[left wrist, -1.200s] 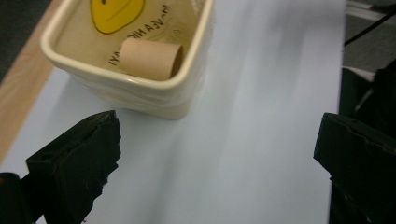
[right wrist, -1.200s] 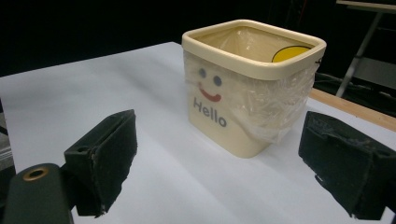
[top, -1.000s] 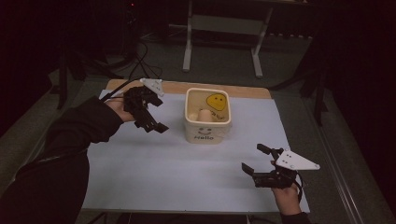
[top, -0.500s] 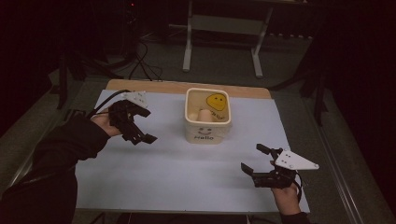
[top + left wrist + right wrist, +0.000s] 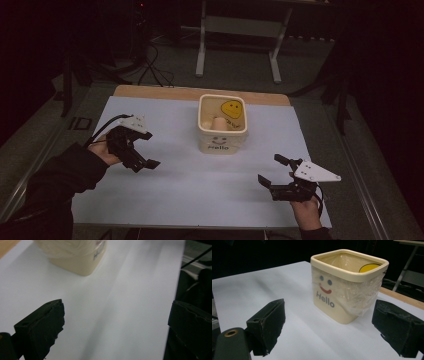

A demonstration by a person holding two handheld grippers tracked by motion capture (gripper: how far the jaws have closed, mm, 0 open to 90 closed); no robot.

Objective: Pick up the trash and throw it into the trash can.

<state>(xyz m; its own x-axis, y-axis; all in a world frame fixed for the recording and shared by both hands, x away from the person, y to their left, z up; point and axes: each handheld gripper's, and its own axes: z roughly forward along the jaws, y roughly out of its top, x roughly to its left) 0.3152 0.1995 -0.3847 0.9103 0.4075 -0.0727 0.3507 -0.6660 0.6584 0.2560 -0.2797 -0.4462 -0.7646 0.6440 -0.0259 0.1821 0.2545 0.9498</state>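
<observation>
A cream square bin [image 5: 222, 125] with a smiling face and "Hello" on its front stands mid-table, lined with clear plastic film. Inside it lie a beige rounded object [image 5: 219, 123] and a yellow smiley [image 5: 231, 108]. My left gripper [image 5: 145, 150] hovers left of the bin, open, with nothing between its jaws. In the left gripper view [image 5: 117, 325] the bin [image 5: 75, 255] is at the top left. My right gripper [image 5: 271, 169] is at the near right, open and empty. The right gripper view [image 5: 332, 327] faces the bin [image 5: 344, 290] between wide jaws.
A white sheet [image 5: 200, 195] covers the table, with a strip of bare wood [image 5: 160, 92] along the far edge. Beyond the table stand a metal frame [image 5: 240, 30] and cables [image 5: 155, 60] on the dark floor.
My left gripper has drawn back from beside the bin, moving left and toward the near edge. The right gripper has stayed put.
</observation>
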